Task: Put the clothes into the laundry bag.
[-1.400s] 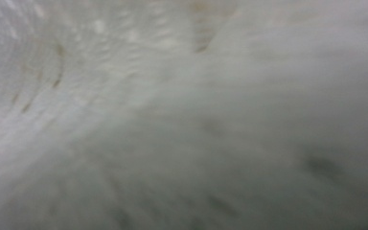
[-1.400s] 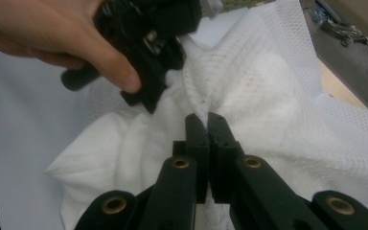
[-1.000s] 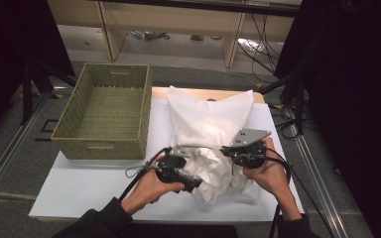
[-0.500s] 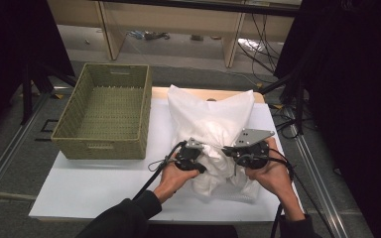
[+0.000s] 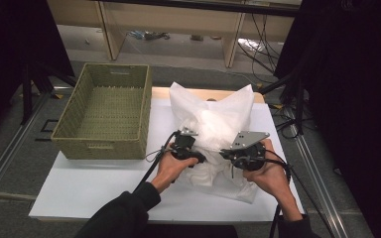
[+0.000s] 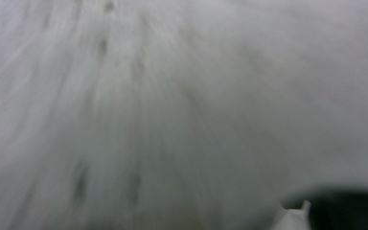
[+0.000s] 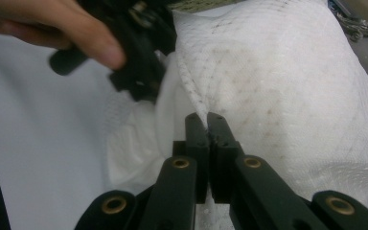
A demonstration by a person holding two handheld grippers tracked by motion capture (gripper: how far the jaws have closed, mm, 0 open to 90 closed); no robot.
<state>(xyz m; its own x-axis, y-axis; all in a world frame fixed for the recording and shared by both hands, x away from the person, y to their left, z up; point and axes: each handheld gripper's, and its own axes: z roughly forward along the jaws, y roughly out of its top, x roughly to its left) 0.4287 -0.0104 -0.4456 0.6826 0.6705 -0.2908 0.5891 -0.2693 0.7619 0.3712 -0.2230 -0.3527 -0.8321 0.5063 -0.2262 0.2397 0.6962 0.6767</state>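
Note:
A white mesh bag [image 5: 213,119] lies crumpled on the white board [image 5: 89,188]. My right gripper [image 5: 229,153] is at the bag's near right side. In the right gripper view its jaws [image 7: 206,122] are shut, pinching a fold of the bag [image 7: 278,76]. My left gripper [image 5: 194,147] is pushed into the bag's near left side, and it appears blurred against the fabric [image 7: 143,72] in the right gripper view. Its jaws have just been opening. Blurred bag fabric [image 6: 172,96] hides them, so I cannot tell whether anything is between them.
An empty green woven basket [image 5: 99,144] stands on the board's left part, close beside the bag. Wooden shelves [image 5: 178,20] run along the back. Cables [image 5: 287,119] hang off the table's right side. Bare board lies in front of the basket.
My left gripper has moved right and away from me, from the bag's front left corner into its left side. The right gripper has stayed put, still pinching the fold.

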